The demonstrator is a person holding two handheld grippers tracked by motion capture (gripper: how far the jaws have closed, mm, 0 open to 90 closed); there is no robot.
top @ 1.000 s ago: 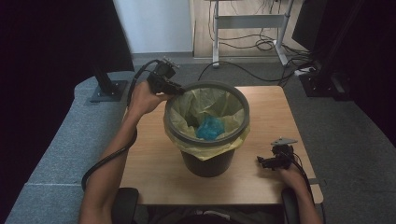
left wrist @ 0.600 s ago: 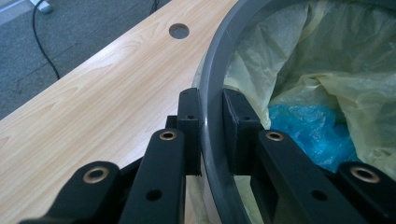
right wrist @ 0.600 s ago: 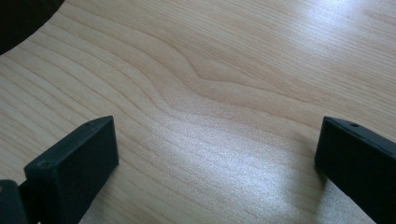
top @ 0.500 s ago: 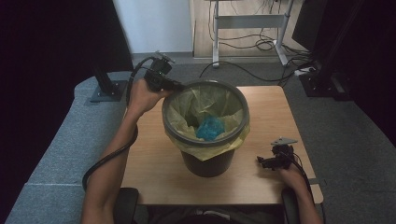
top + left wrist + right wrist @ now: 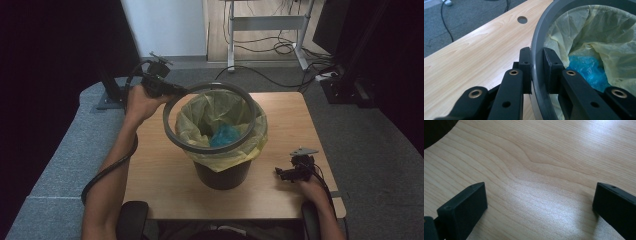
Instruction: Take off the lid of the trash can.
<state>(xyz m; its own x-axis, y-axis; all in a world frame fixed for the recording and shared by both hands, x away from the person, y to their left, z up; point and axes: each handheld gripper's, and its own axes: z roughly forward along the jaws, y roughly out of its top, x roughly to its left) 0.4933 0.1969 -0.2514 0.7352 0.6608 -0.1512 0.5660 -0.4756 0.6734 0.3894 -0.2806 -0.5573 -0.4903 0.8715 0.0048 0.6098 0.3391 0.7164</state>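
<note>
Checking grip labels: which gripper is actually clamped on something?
The left gripper: its jaws pinch the grey ring, lifted off the bin. The right gripper stands open over bare table.

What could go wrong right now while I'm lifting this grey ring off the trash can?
1. The left gripper pinches the grey ring at one spot on its edge, so the ring hangs tilted and could twist or slip out of the jaws.
2. The ring's low side still sits around the yellow bag; it may snag the bag and drag it up.
3. The right gripper rests open on the table, so nothing steadies the black bin, which might tip.
</note>
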